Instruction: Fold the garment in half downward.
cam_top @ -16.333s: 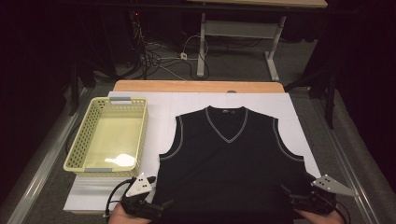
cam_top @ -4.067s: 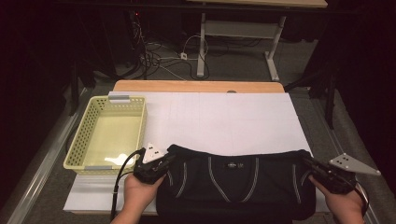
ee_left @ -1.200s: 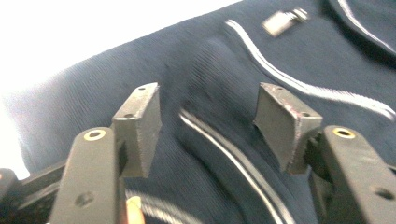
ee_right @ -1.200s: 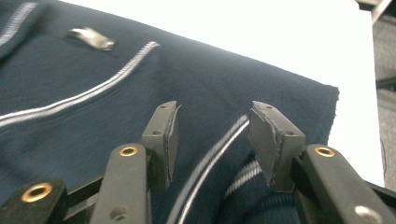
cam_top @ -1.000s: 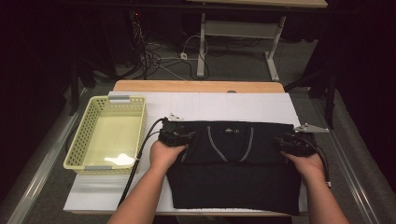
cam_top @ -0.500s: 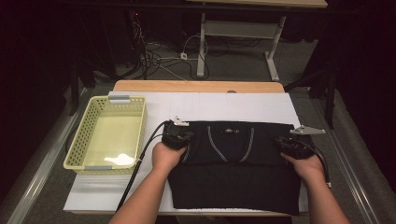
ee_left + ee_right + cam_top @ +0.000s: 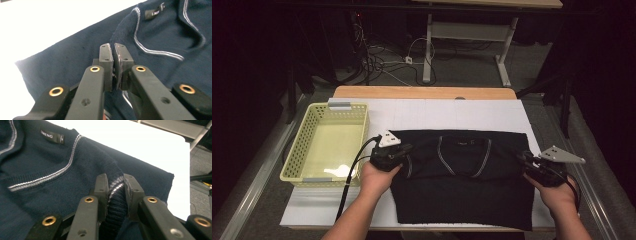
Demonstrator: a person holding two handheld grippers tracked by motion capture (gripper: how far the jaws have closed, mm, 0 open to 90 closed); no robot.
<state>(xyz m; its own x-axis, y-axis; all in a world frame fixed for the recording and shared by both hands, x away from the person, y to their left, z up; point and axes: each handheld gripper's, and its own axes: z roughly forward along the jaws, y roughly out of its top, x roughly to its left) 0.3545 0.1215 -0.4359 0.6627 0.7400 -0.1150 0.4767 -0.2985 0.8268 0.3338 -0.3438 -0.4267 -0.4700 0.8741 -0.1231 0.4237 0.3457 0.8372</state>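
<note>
A dark navy sleeveless vest (image 7: 462, 175) with pale trim lies folded on the white sheet (image 7: 437, 112). Its V-neck and label face up. My left gripper (image 7: 401, 151) is shut on the vest's left shoulder edge. In the left gripper view the jaws (image 7: 113, 48) pinch a thin fold of the vest (image 7: 162, 37). My right gripper (image 7: 527, 161) holds the right shoulder edge; its jaws have just been closing on it. In the right gripper view a thick roll of trimmed knit of the vest (image 7: 50, 170) sits squeezed between the pads of the right gripper (image 7: 116, 181).
A pale yellow plastic basket (image 7: 298, 142) stands on the left of the sheet, close to my left hand. A wooden table edge (image 7: 422, 92) runs along the far side. Cables and a table frame lie on the dark floor beyond.
Both hands have shifted a little toward the near edge, the right one also outward, carrying the vest's shoulder edges with them.
</note>
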